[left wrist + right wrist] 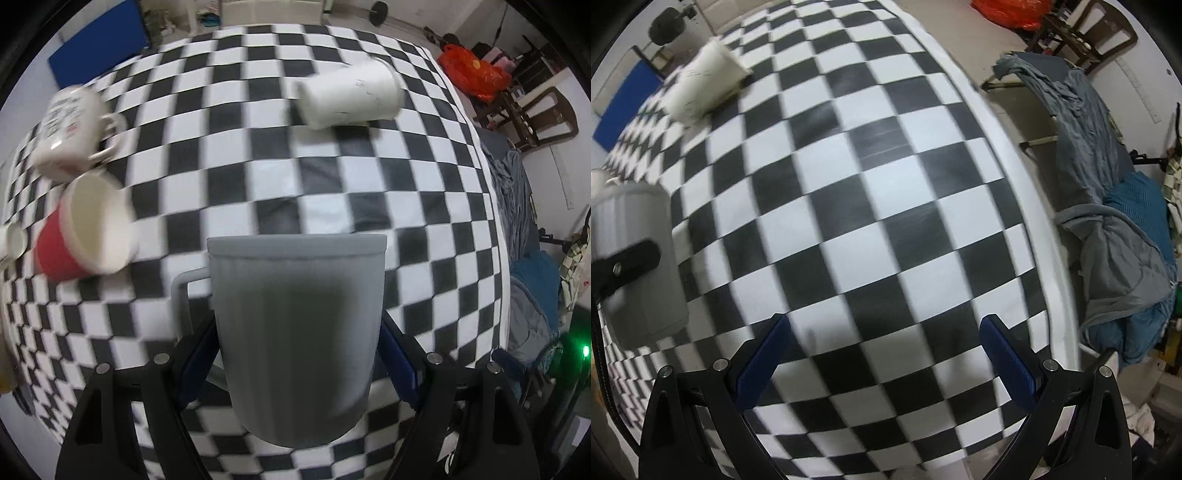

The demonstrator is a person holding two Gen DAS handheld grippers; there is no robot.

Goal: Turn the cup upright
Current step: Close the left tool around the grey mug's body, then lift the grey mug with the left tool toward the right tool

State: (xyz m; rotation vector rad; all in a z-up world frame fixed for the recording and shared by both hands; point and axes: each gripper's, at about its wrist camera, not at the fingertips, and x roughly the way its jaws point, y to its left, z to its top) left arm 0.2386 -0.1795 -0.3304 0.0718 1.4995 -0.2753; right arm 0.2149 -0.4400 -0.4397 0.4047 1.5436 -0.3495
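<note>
My left gripper (297,354) is shut on a grey ribbed mug (297,332), its blue pads pressing both sides. The mug is held above the checkered table, rim pointing away, handle (181,295) on the left. The same mug (639,266) shows at the left edge of the right wrist view with a left finger across it. My right gripper (884,354) is open and empty over the table. A white cup (349,94) lies on its side at the far part of the table; it also shows in the right wrist view (701,81).
A red cup with white inside (86,230) lies on its side at the left. A white printed mug (70,125) lies behind it. The checkered tablecloth (886,206) ends at the right edge; chairs draped with grey and teal cloth (1108,221) stand beyond.
</note>
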